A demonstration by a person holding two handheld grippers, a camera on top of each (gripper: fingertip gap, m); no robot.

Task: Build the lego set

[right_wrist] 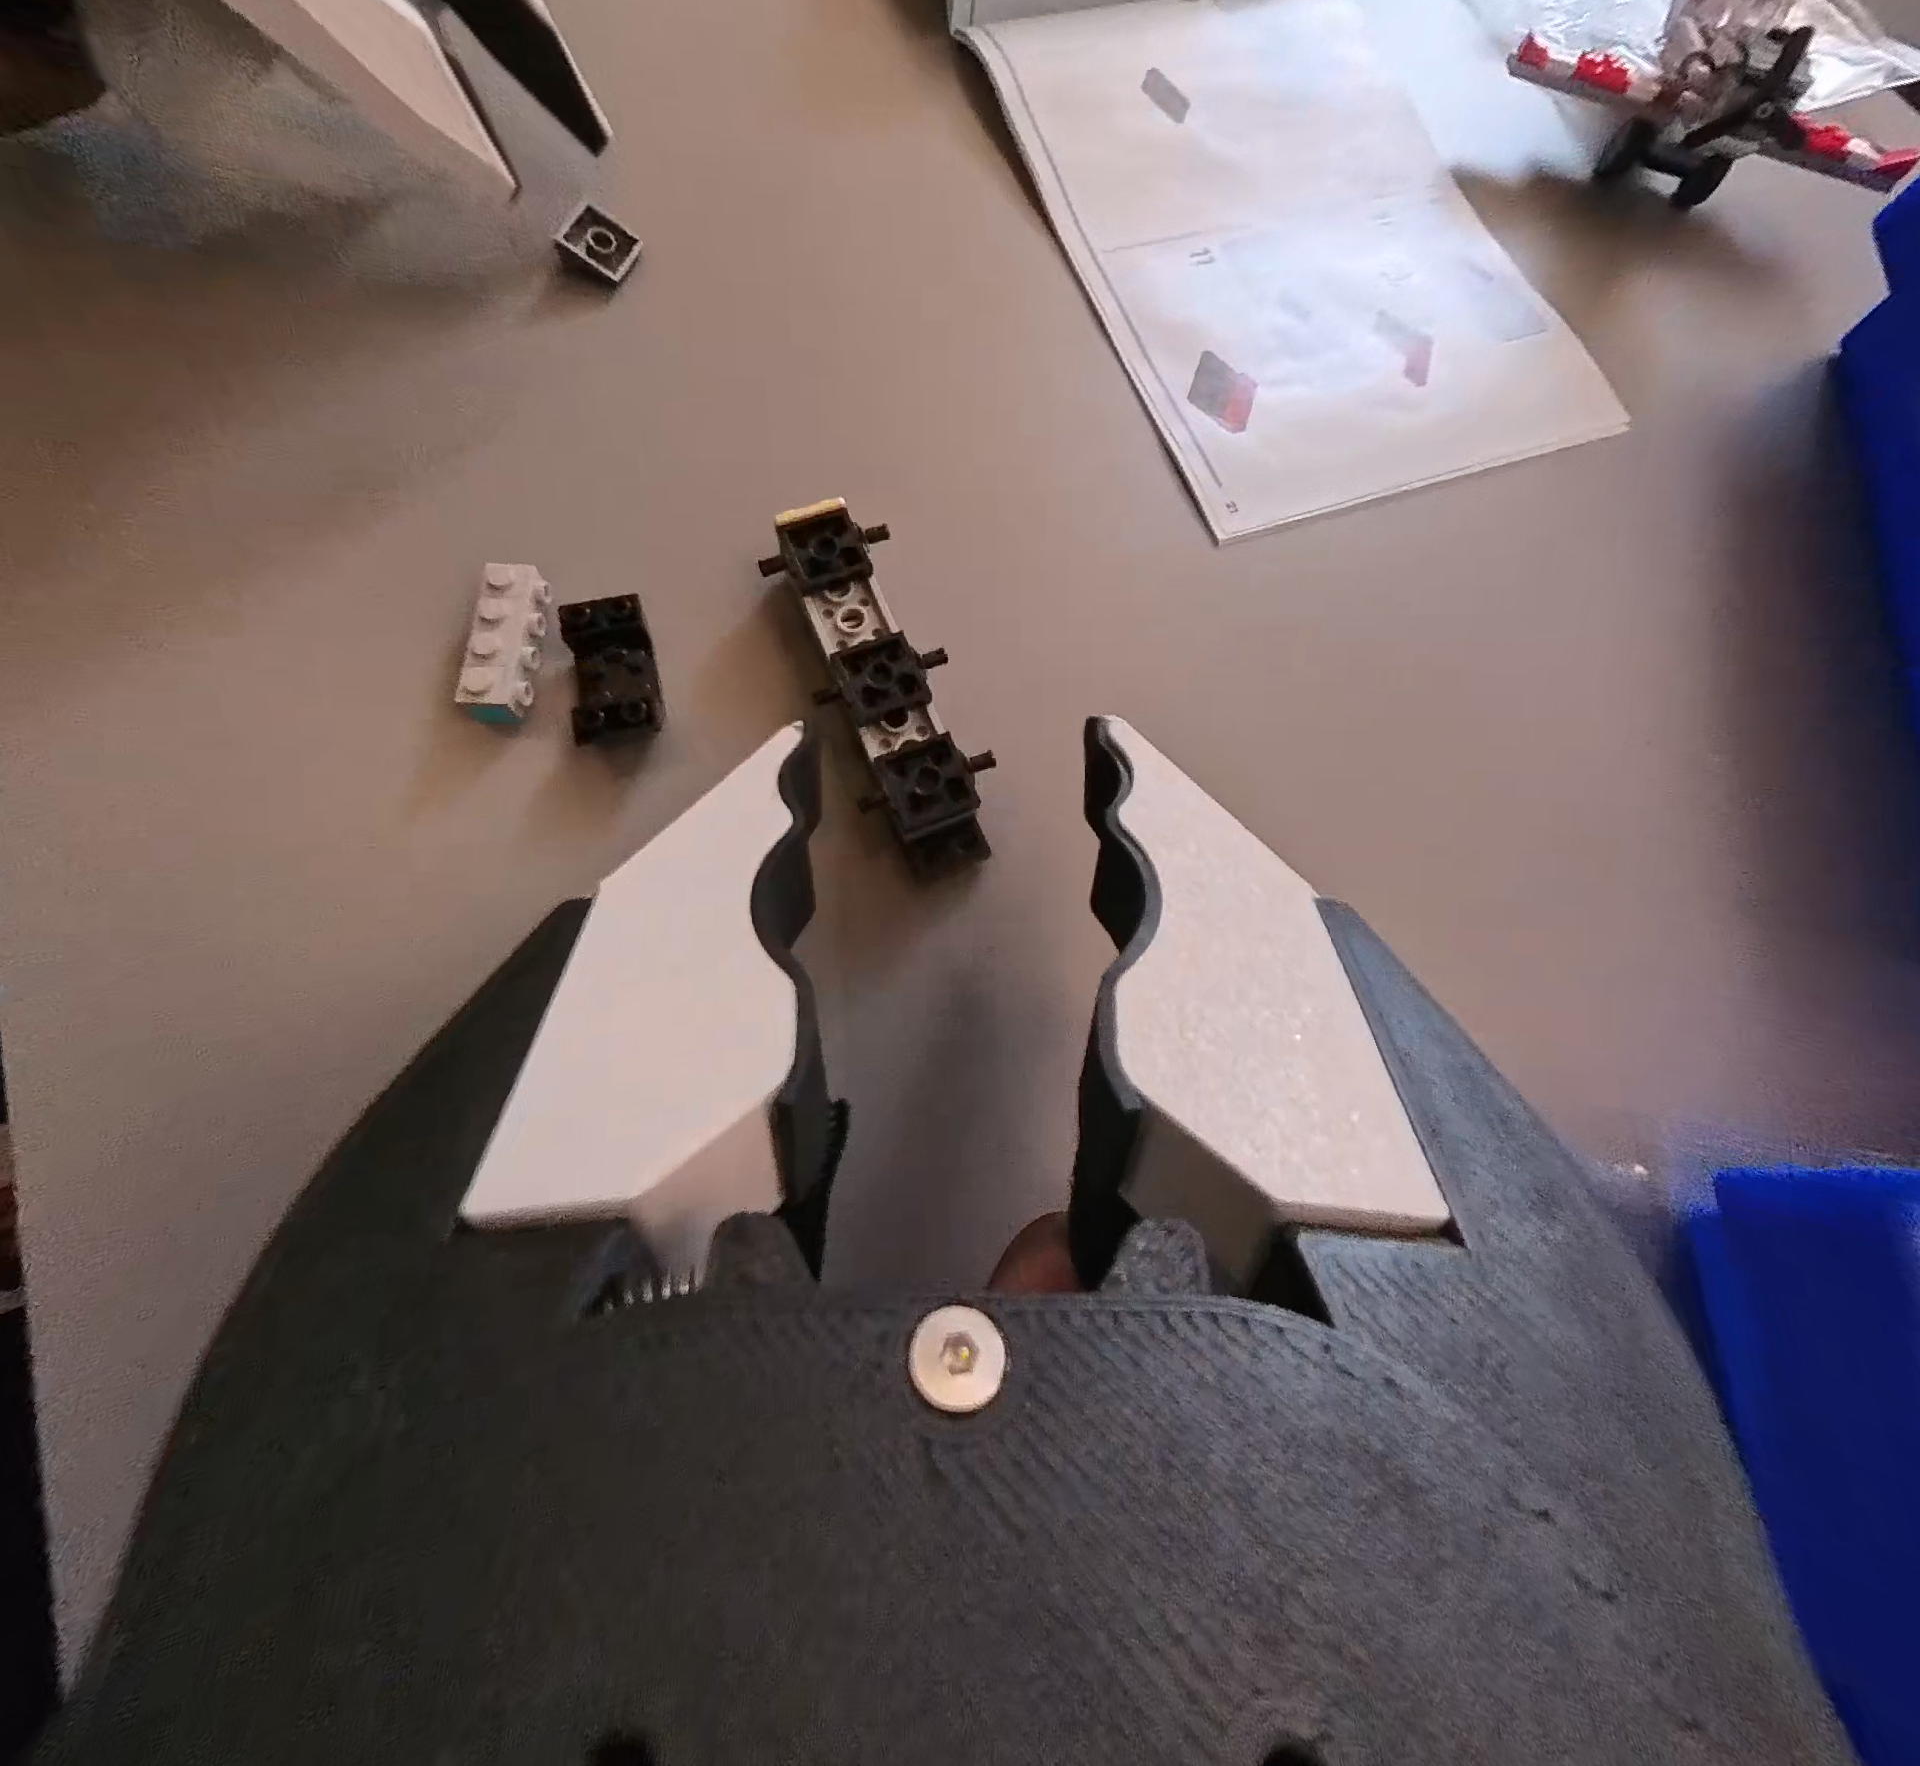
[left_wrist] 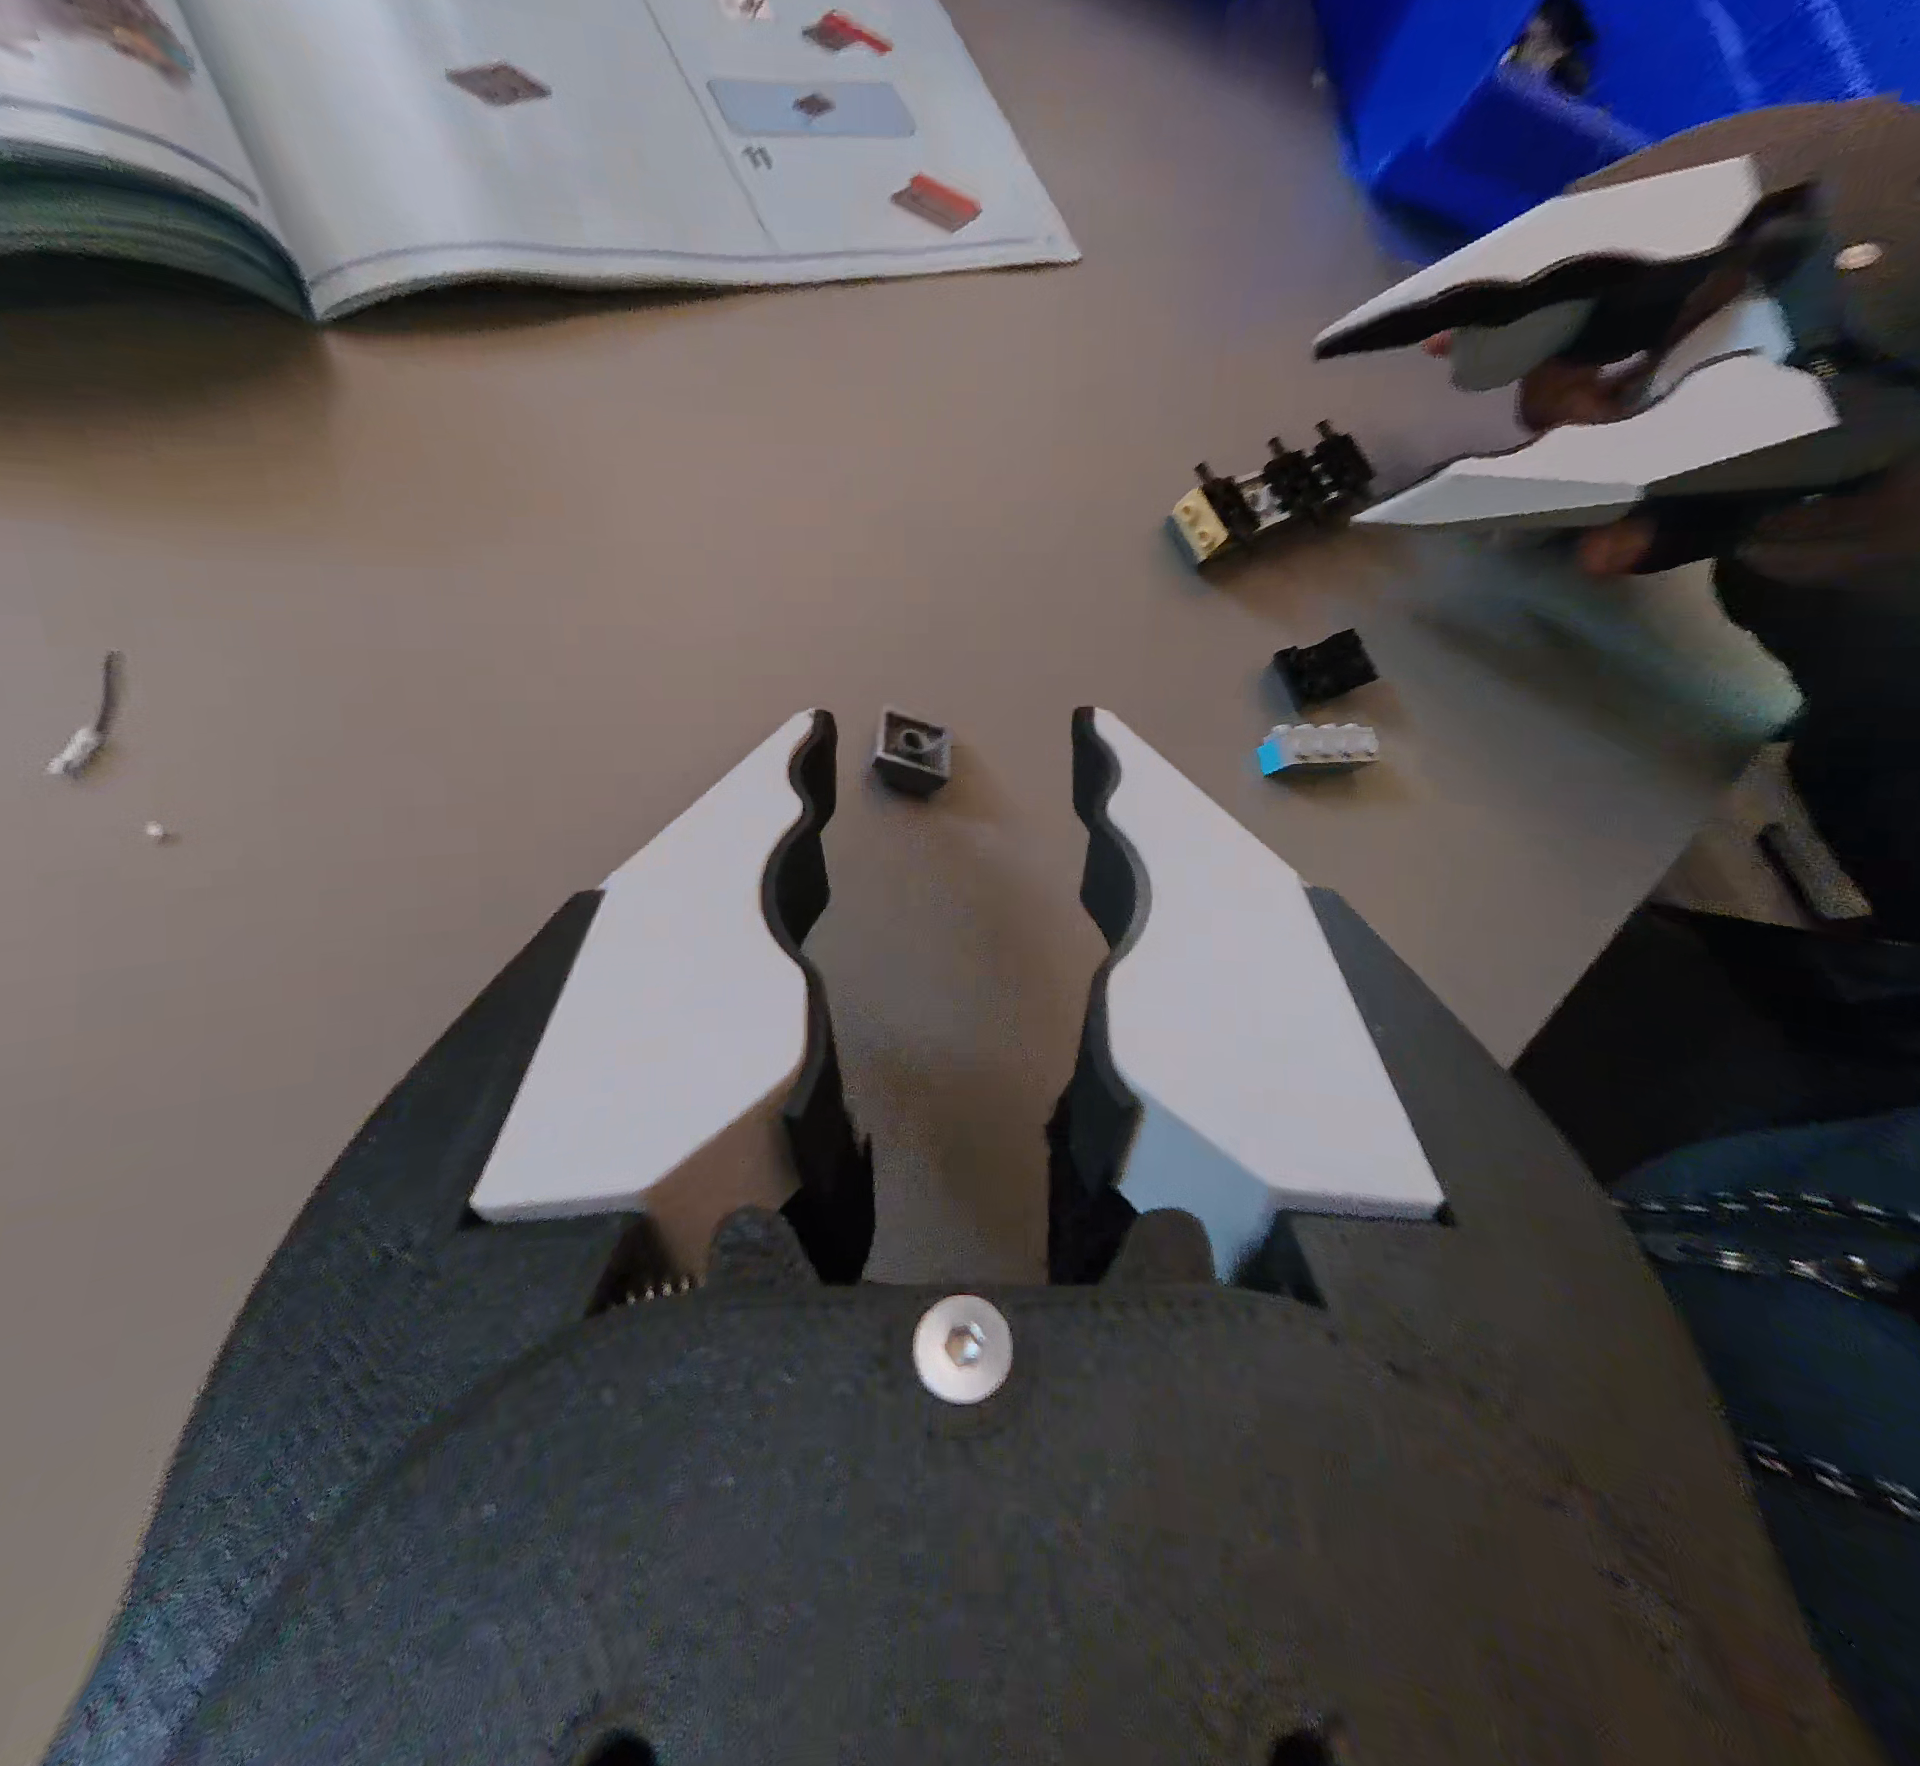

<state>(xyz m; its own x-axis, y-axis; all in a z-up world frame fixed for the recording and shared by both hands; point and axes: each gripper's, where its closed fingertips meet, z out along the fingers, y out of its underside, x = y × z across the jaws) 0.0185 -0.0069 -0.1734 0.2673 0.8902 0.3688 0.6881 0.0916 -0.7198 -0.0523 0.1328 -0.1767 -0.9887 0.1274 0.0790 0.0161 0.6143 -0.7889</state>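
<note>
My left gripper [left_wrist: 953, 724] is open and empty, its tips either side of a small dark grey square brick [left_wrist: 912, 748] that lies upside down on the table. That brick also shows in the right wrist view [right_wrist: 598, 251]. My right gripper [right_wrist: 943, 734] is open and empty, its tips around the near end of a long black and grey assembly [right_wrist: 881, 690] with side pins, which also shows in the left wrist view [left_wrist: 1270, 495]. A black brick [right_wrist: 611, 667] and a light grey brick with a blue end [right_wrist: 501, 646] lie to its left.
An open instruction booklet [left_wrist: 540, 75] lies at the back of the brown table [left_wrist: 520, 521]. Blue bins [left_wrist: 1621, 2] stand at the far right. A built red and grey plane [right_wrist: 1714, 64] sits on a clear plastic bag. Small scraps [left_wrist: 88, 729] lie at the left. From my right tips it is roughly 4 centimetres to the black brick [right_wrist: 611, 667]; from my left, 10 centimetres. Seen from the left wrist view [left_wrist: 1323, 669] as well.
</note>
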